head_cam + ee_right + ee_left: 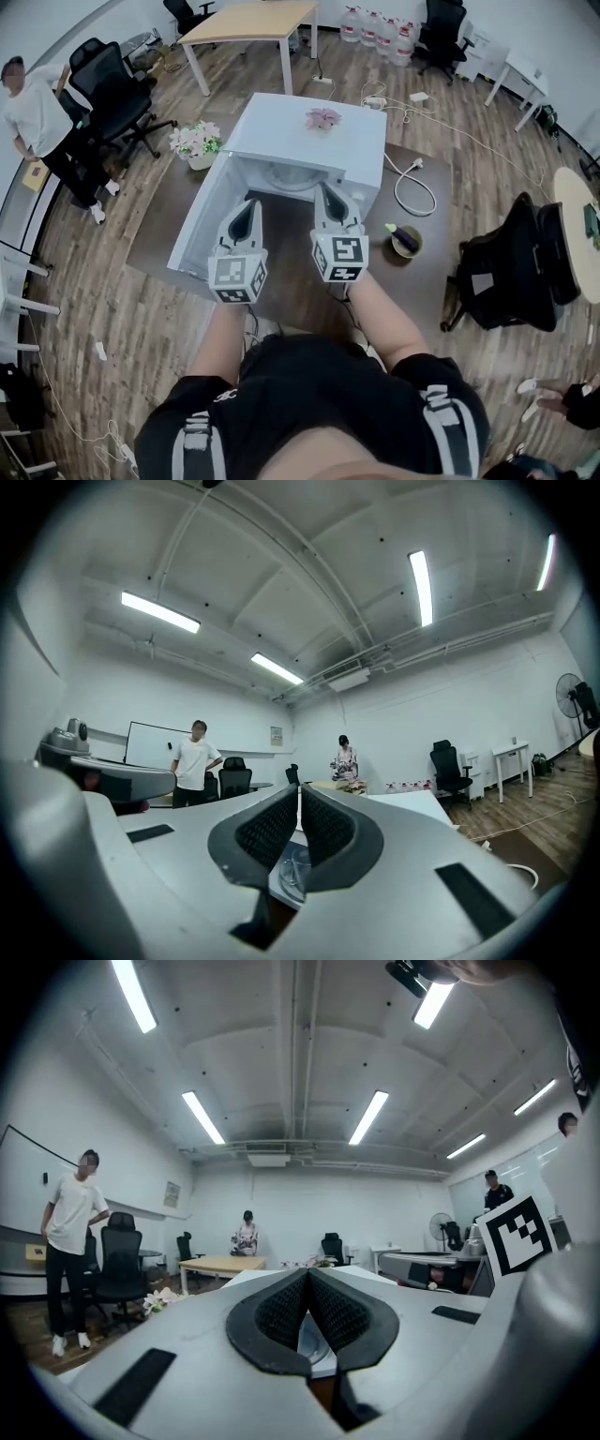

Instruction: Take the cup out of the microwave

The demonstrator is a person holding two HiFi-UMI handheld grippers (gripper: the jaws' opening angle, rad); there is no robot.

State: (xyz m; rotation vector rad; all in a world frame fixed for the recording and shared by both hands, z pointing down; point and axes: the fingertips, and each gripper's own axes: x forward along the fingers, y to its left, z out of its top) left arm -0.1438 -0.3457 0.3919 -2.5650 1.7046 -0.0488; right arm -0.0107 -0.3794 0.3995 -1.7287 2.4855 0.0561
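Both the left gripper (pixel 247 202) and right gripper (pixel 325 188) have their jaws pinched together on nothing, side by side at the mouth of the boxy white microwave (pixel 309 141). The clear glass cup (pixel 292 869) sits inside it, just beyond the right jaws

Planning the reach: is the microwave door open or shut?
Open. The door stands out to the left, baring the microwave cavity in the head view.

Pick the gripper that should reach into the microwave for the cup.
Right, probably. The right gripper sits nearer the microwave opening, with the cup just below its shut jaws. The left gripper is hemmed by the open door. It must open first.
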